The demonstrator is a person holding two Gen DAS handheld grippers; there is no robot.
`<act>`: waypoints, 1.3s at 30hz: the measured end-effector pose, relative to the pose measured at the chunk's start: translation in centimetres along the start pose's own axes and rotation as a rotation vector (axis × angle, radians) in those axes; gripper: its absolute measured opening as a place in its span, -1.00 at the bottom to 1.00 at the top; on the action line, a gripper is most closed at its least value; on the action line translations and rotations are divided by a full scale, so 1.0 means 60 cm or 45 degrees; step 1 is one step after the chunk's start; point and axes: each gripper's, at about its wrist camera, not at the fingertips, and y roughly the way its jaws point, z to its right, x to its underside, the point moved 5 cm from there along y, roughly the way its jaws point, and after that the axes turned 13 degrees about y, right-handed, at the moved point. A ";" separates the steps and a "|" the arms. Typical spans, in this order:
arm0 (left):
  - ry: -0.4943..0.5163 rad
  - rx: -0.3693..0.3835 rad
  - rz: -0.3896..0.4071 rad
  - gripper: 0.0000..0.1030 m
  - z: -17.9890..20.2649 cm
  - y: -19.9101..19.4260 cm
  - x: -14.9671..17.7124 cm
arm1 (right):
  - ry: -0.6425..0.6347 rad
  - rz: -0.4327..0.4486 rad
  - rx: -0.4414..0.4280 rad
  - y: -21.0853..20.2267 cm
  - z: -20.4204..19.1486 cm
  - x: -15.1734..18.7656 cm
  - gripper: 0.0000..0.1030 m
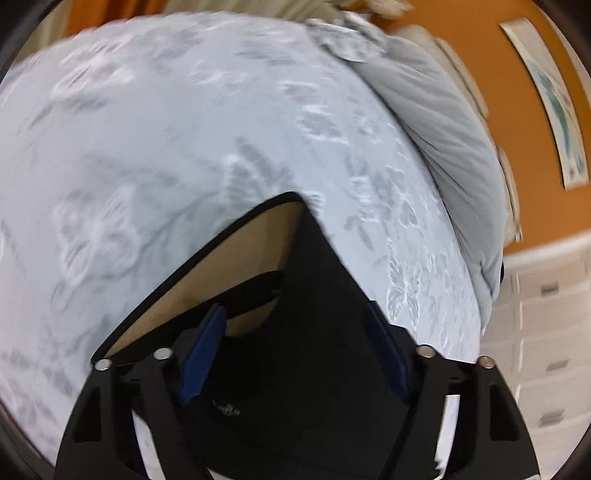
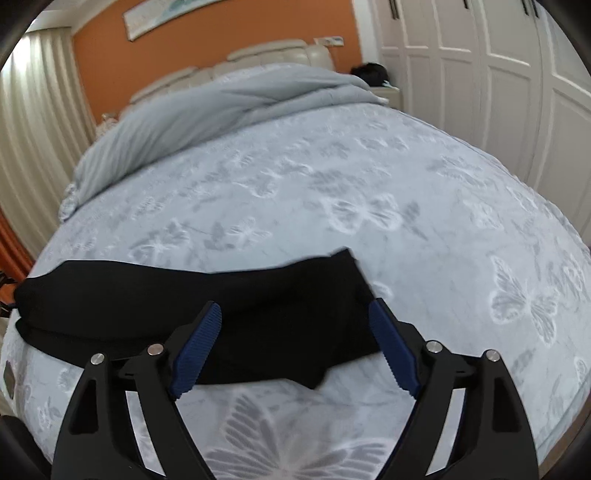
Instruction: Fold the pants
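Black pants (image 2: 229,317) lie folded into a long band across the near part of a bed (image 2: 369,192), whose pale cover carries a butterfly and leaf pattern. In the right wrist view the band runs from the left edge of the bed toward the middle, its right end forming a blunt corner and a small flap hanging at the lower edge. The right gripper (image 2: 295,347) hovers over that right end with its jaws spread wide; the blue ribbed pads (image 2: 197,350) stand on either side of the cloth without pressing on it, so nothing is held. In the left wrist view, which is blurred, the pants (image 1: 321,332) rise to a point between the fingers, and a tan inner lining (image 1: 221,266) shows where the fabric is turned open on the left. The left gripper (image 1: 295,354) is partly open, its blue pads (image 1: 203,354) apart with the dark cloth lying between them; whether the pads touch the fabric cannot be told from this view. A grey duvet (image 2: 207,110) is bunched at the far end of the bed against a cream padded headboard (image 2: 258,55). Behind it stand an orange wall (image 2: 221,33) with a framed picture (image 2: 166,14), a pleated curtain (image 2: 37,110) and white panelled wardrobe doors (image 2: 498,74).
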 end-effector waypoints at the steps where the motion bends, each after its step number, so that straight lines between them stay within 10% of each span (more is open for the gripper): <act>1: 0.039 -0.003 -0.006 -0.03 0.008 0.003 -0.003 | 0.010 -0.008 0.010 -0.003 0.010 0.003 0.55; 3: 0.117 0.016 -0.005 -0.69 0.023 0.004 -0.004 | 0.066 -0.027 -0.006 -0.004 0.033 -0.002 0.55; 11: 0.121 0.059 -0.049 -0.83 0.005 -0.009 0.026 | 0.160 -0.185 -0.099 0.082 0.036 -0.037 0.49; 14: 0.068 0.047 -0.028 -0.86 -0.002 -0.002 0.010 | 0.156 -0.281 -0.082 0.145 0.025 -0.035 -0.87; 23: 0.233 0.185 0.220 -0.88 0.112 -0.154 -0.086 | -0.308 0.315 -0.156 -0.060 -0.128 -0.187 -0.87; 27: 0.270 0.116 0.134 -0.87 0.033 -0.172 -0.009 | -0.435 0.263 -0.033 -0.058 -0.062 -0.085 -0.72; 32: 0.198 -0.047 -0.123 -0.84 -0.108 -0.085 0.099 | -0.321 -0.184 0.127 0.071 0.062 0.064 -0.68; 34: 0.170 -0.030 -0.140 -0.78 -0.124 -0.075 0.118 | -0.262 -0.151 0.104 0.057 0.071 0.072 -0.59; 36: 0.115 -0.008 -0.096 -0.46 -0.133 -0.087 0.128 | -0.183 -0.122 0.065 0.032 0.074 0.061 0.38; 39: 0.043 0.023 -0.055 0.20 -0.139 -0.103 0.131 | -0.127 -0.027 0.008 -0.011 0.065 0.037 0.49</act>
